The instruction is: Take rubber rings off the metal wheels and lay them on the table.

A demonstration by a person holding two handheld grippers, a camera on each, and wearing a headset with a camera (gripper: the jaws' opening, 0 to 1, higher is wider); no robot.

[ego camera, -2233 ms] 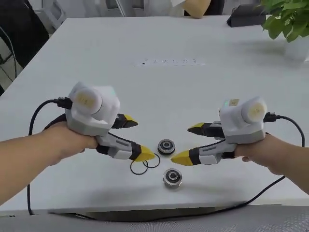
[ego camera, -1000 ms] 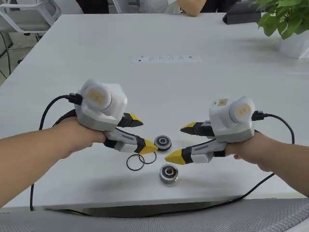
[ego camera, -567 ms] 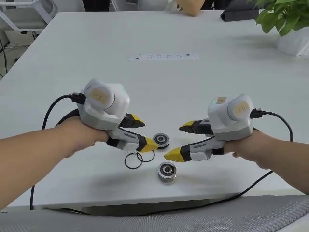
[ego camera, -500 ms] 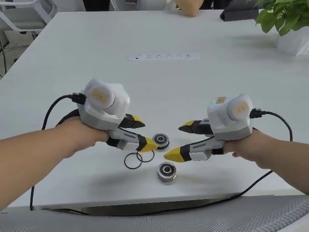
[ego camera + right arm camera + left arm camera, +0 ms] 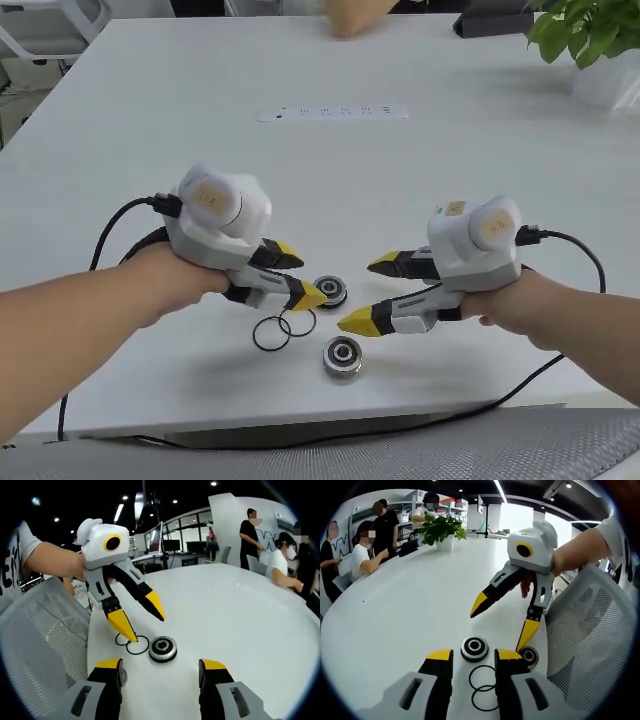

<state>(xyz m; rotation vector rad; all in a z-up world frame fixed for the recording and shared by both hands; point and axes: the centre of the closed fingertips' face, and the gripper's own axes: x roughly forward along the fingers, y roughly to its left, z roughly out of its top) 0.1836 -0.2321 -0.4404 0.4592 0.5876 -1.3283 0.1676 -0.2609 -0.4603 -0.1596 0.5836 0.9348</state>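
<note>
Two metal wheels lie near the table's front edge: one [image 5: 330, 291] [image 5: 474, 648] [image 5: 163, 648] between the grippers, the other [image 5: 343, 356] [image 5: 528, 655] nearer to me. Two black rubber rings [image 5: 270, 333] [image 5: 482, 677] [image 5: 137, 645] lie flat and overlapping on the table, left of the wheels. My left gripper [image 5: 300, 275] [image 5: 473, 656] is open and holds nothing, its lower tip just left of the far wheel. My right gripper [image 5: 360, 293] [image 5: 161, 665] is open too, its lower tip above the near wheel. Each gripper faces the other across the far wheel.
A potted plant [image 5: 580, 30] stands at the table's far right corner, and a pale strip [image 5: 333, 112] lies mid-table. Black cables trail from both grippers over the front edge. A mesh chair [image 5: 585, 630] is behind me. People sit at the far end.
The head camera has tilted and shifted. My left gripper's lower tip has crept closer to the far wheel. Both grippers stay open; wheels and rings lie as before.
</note>
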